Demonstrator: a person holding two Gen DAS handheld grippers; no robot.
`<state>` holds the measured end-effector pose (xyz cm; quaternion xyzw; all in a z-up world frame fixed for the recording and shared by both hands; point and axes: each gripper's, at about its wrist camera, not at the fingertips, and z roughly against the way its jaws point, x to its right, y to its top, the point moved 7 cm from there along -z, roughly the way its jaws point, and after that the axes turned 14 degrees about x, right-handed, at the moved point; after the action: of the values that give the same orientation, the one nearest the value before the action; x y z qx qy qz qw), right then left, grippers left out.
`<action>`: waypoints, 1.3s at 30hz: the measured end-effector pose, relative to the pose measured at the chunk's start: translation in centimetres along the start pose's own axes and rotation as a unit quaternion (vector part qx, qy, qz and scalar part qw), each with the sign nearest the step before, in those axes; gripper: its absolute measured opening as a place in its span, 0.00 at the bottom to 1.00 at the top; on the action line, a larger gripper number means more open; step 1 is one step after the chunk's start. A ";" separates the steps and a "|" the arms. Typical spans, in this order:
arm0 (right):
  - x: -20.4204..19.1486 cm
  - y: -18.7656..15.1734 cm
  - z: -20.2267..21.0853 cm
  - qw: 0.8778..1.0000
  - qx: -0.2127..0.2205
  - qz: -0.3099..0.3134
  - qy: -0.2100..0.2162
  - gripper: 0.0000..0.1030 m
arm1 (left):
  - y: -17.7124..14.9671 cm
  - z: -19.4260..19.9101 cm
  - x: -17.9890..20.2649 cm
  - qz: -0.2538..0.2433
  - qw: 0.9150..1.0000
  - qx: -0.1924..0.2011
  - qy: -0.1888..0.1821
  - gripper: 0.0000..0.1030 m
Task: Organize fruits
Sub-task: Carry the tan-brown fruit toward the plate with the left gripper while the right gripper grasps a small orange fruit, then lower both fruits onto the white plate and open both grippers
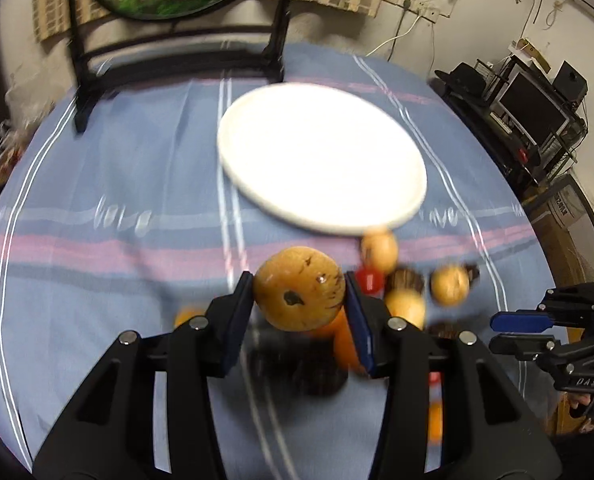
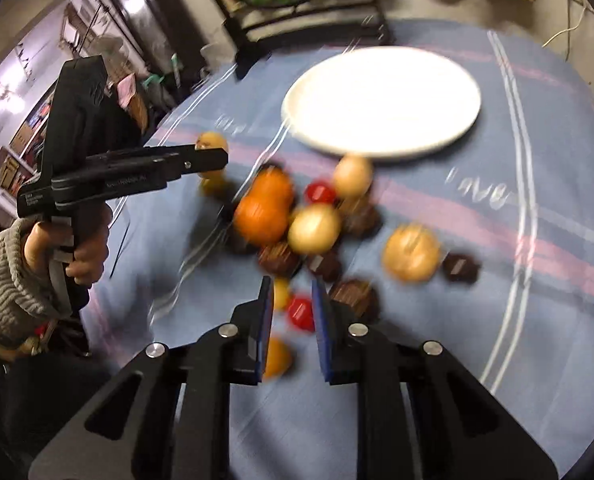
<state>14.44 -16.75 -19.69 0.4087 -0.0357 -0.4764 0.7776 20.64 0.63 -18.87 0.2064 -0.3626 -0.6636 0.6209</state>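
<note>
Closest to the lens in the left wrist view sits the left gripper (image 1: pixel 299 292), its two blue pads pinching a yellow-brown fruit (image 1: pixel 299 288) across its widest part, the jaws held apart only by the fruit's own width; the fruit is lifted above the blue striped tablecloth (image 1: pixel 97 184), short of the white plate (image 1: pixel 377 216) that lies beyond it with nothing on it; the skin is blotched with dark marks, and I judge it a round, firm, fairly light thing with a smooth rind that could roll or squirt out if squeezed off-centre, so a hold across the middle, as here, looks the safest.

In the right wrist view the right gripper (image 2: pixel 293 312) hangs over the near edge of the heap, jaws parted with a narrow gap and nothing between them; a small red fruit (image 2: pixel 300 312) lies on the cloth just under that gap, likely soft-skinned and easy to bruise, so it wants a gentle pinch at its sides; beyond it the pile holds two oranges (image 2: pixel 265 204) touching each other, pale yellow round fruits (image 2: pixel 314 228), and dark brown fruits (image 2: pixel 279 258) among them; the oranges look heaviest and widest, needing a fuller spread of the jaws.

Both views are smeared by motion, so finer surface detail cannot be told.
</note>
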 end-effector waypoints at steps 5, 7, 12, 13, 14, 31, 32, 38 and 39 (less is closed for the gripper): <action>-2.3 -3.1 0.2 0.995 -0.065 0.034 0.069 0.22 | 3.9 -2.5 0.8 -0.002 1.000 0.019 -0.011 0.44; -2.9 -5.6 -0.3 0.990 -0.104 0.049 0.080 0.22 | 4.3 -2.8 0.9 -0.002 1.000 0.018 -0.017 0.44; -3.5 -8.4 -1.6 0.983 -0.143 0.036 0.107 0.47 | 4.0 -3.2 0.6 0.000 1.000 0.005 -0.019 0.44; -3.7 -9.0 -1.6 0.983 -0.146 0.051 0.102 0.59 | 4.0 -3.2 0.4 0.001 1.000 0.004 -0.018 0.44; -4.1 -9.5 -1.5 0.982 -0.146 0.057 0.107 0.68 | 3.9 -3.1 0.4 0.002 1.000 0.003 -0.018 0.44; 1.9 4.0 -1.9 0.999 0.024 0.019 0.030 0.38 | 5.5 -5.4 1.0 -0.019 1.000 0.005 -0.013 0.44; 2.7 5.1 -2.4 0.999 0.034 0.024 0.015 0.38 | 5.8 -6.0 1.0 -0.023 1.000 0.006 -0.010 0.44; 7.6 10.1 -8.0 0.997 0.053 0.031 -0.051 0.38 | 6.1 -11.2 -0.1 -0.023 0.999 -0.025 0.017 0.45; 8.1 10.3 -8.9 0.997 0.049 0.028 -0.056 0.39 | 6.0 -11.5 -0.2 -0.021 0.999 -0.027 0.020 0.45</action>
<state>30.13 -15.45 -21.43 0.4182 -0.1142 -0.4742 0.7663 33.07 -1.53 -22.00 0.2100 -0.3280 -0.6816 0.6195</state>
